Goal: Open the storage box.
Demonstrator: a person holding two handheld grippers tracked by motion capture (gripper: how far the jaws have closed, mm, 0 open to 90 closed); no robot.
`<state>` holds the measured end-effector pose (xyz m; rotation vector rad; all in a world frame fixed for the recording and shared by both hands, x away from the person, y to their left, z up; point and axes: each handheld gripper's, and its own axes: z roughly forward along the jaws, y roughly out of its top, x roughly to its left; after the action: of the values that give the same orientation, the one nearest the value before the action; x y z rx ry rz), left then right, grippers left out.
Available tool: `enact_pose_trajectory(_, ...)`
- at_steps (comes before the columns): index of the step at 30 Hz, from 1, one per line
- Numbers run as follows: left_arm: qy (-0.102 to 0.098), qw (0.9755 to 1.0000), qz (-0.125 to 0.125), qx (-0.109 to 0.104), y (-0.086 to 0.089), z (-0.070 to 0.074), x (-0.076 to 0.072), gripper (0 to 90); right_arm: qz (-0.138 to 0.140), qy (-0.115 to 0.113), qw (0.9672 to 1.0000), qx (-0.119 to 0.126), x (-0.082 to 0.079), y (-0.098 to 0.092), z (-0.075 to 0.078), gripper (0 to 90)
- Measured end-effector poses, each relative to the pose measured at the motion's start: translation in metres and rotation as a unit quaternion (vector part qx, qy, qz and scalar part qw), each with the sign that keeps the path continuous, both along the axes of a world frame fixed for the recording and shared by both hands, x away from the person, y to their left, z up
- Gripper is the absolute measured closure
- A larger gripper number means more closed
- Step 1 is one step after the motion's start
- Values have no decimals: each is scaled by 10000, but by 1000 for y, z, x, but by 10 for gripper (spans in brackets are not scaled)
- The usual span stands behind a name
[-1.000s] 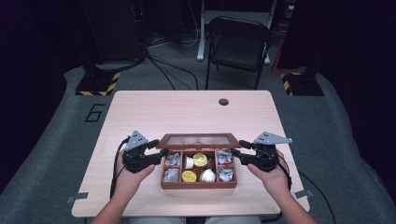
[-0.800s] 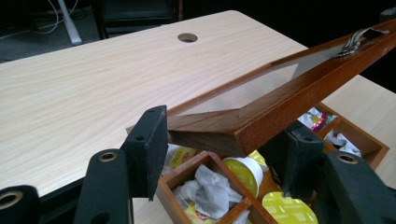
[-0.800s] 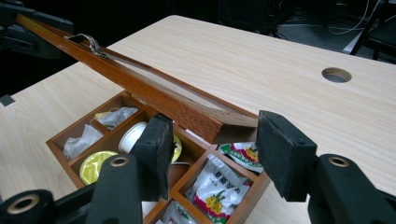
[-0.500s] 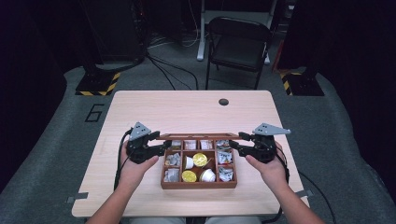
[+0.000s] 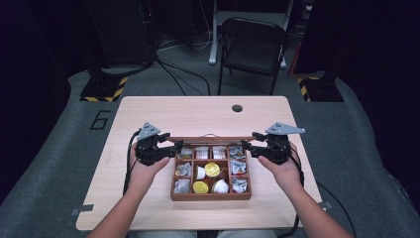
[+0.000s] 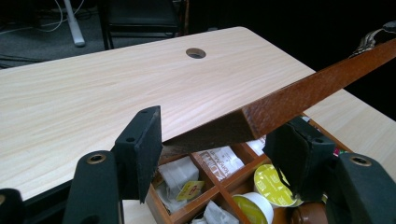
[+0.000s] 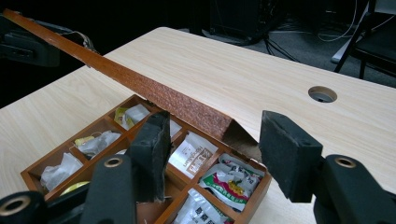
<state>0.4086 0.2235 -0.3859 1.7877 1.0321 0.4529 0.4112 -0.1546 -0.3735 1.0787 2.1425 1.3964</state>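
1. The table [image 5: 163, 114] is light wood with a round hole [image 5: 237, 108] near its far edge. It stands on grey floor, and a black chair [image 5: 252, 49] sits beyond it.
2. The box [image 5: 210, 196] is brown wood, divided into small compartments, and lies on the near half of the table between the two hands.
3. The lid [image 5: 210, 139] is swung up on the box's far edge and stands open. In the left gripper view its wooden edge [image 6: 303, 91] runs slantwise across from between the jaws to the upper right.
4. The left gripper [image 5: 168, 148] is at the lid's left end. Its jaws have just been opening and stand apart, with the lid's corner between them. The pads [image 6: 142, 144] do not press on the wood.
5. The right gripper [image 5: 250, 147] is at the lid's right end. Its jaws have also just been opening and stand apart on either side of the lid's corner [image 7: 224, 123], without clamping it.
6. Inside the box are white tea bags [image 5: 201, 152] in the far row, yellow-topped pods [image 5: 212, 169] and white pods [image 5: 220, 186] in the middle column, and crinkled packets [image 5: 238, 167] down the right side.
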Motion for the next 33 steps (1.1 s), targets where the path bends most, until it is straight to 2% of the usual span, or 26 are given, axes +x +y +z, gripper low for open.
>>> enact_pose_trajectory(9, 36, 9999, 7, 104, -2, 1, 6, 361, -10, 50, 10000, -20, 6, 5, 3, 409)
enact_pose_trajectory(16, 48, 10000, -15, -71, -2, 0, 14, 358, 13, -2, 10000, -83, 15, 10, 5, 402)
enact_pose_trajectory(21, 33, 10000, 11, -47, -3, 2, 20, 357, -34, -4, 9999, -121, 23, 13, 5, 398)
enact_pose_trajectory(26, 25, 10000, 51, -74, -5, 4, 27, 356, -107, 41, 9999, 1, 30, 13, 5, 396)
enact_pose_trajectory(33, 14, 9997, 98, -230, -7, 3, 35, 350, -159, 62, 9998, 51, 40, 14, 6, 400)
